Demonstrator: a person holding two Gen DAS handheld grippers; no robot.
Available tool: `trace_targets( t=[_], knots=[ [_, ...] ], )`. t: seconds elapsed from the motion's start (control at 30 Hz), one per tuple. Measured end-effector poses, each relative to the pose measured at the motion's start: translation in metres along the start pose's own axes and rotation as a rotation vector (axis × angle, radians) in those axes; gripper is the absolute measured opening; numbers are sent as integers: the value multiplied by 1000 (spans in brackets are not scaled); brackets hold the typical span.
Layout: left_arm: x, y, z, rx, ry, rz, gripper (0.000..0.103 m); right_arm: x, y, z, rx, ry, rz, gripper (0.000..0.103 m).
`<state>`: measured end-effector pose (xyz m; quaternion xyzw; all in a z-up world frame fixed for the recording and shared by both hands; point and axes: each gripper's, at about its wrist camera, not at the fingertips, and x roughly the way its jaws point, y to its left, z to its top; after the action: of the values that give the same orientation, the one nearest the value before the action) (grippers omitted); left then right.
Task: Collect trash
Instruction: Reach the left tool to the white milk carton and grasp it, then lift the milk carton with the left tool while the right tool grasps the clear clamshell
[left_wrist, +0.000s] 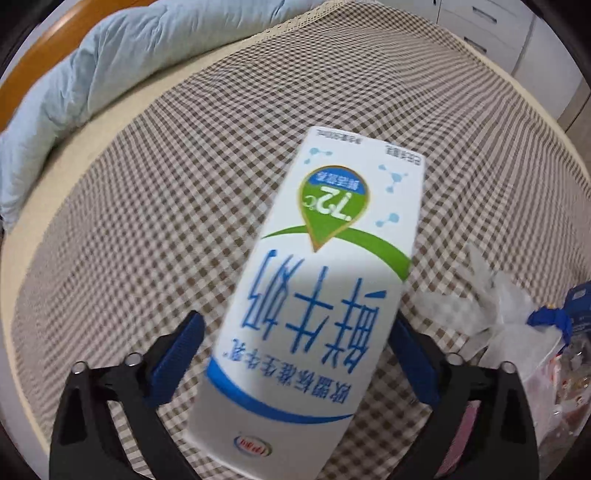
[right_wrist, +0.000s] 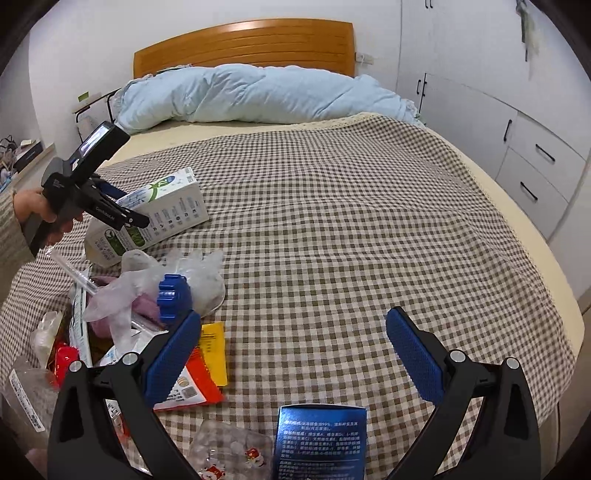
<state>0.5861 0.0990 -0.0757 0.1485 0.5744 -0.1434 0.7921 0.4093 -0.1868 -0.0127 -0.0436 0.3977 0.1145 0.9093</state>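
The left gripper (left_wrist: 295, 354) is released: its blue ribbed pads (left_wrist: 177, 362) stand either side of the white rectangular milk carton with blue and green print (left_wrist: 325, 280), with a visible gap at the left pad; contact at the right pad cannot be confirmed. The carton lies on its side on the brown-and-white checked bedspread (left_wrist: 166, 206), near the left edge of the bed in the right wrist view. The right gripper (right_wrist: 295, 354) is likewise released — jaws wide, nothing between the pads (only bedspread). Below it lies a dark blue printed box (right_wrist: 320, 439). Left of it sits a trash pile — crumpled clear plastic bag (right_wrist: 147, 280), blue ridged bottle cap (right_wrist: 173, 295), red-and-yellow wrapper (right_wrist: 207, 369).
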Motion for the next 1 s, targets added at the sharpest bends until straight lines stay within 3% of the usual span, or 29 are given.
trace_targets(
  t=[0.23, 0.47, 0.87, 1.0],
  knots=[
    [-7, -12, -9, -48, -34, 52, 81, 17, -10, 6, 46, 50, -40, 96],
    [-56, -38, -35, -20, -126, 211, 77, 14, -12, 8, 83, 69, -46, 96],
    [-181, -47, -106, -55, -271, 295, 76, -64, 28, -9, 69, 14, -10, 96],
    [-204, -65, -134, -64, -299, 316, 76, -95, 48, -23, 57, -9, 8, 96]
  ],
)
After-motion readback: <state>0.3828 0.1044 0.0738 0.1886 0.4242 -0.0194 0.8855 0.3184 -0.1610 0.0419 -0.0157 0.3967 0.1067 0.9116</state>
